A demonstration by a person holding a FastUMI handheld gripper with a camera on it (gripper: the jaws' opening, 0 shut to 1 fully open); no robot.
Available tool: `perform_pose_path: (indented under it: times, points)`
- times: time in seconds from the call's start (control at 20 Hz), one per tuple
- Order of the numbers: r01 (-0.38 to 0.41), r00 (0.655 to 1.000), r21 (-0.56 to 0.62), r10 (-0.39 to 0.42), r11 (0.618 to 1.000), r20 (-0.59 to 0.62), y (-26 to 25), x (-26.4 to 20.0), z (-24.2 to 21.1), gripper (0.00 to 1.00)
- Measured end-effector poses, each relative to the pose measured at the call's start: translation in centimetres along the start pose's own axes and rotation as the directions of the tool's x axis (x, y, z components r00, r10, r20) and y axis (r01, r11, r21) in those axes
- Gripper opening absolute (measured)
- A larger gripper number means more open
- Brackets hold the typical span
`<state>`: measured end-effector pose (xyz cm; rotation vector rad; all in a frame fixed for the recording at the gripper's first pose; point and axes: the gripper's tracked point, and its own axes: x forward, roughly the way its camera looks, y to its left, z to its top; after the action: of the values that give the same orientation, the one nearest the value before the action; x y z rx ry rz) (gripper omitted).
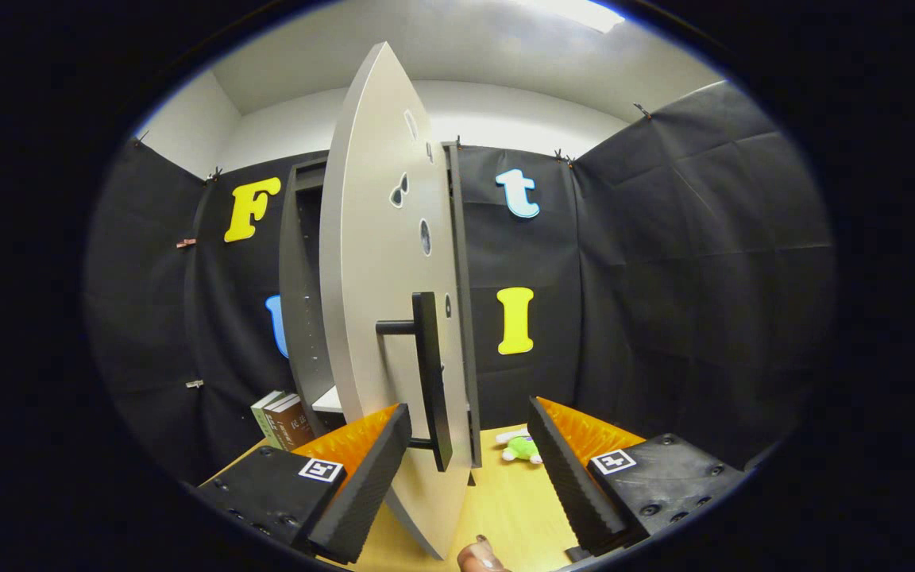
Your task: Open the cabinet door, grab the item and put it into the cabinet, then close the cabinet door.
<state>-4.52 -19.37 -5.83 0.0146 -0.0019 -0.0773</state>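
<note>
You had one cabinet door [382, 278] swung ajar, hiding most of the cabinet [303, 262] behind it. Your gripper [465, 469] stood spread, its handle [430, 373] between the fingers, untouched. Two books [283, 421] leaned left of the door; one green toy [523, 447] lay right, partly hidden.

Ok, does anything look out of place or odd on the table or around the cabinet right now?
Nothing looks damaged or spilled. The cabinet door stands swung open, its handle between the open fingers, untouched. A small green toy lies on the table beyond the fingers, and books lean a little beside the cabinet.
</note>
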Motion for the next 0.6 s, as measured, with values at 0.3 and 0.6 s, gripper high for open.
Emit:
perform_pose_path:
  times: [0.3, 0.6]
  points:
    - [-0.072, 0.997, 0.012, 0.073, 0.997, -0.036, 11.5, 1.7, -2.5, 0.98]
    - [-0.087, 0.996, -0.010, 0.087, 0.996, -0.002, 16.8, 1.6, -2.4, 0.98]
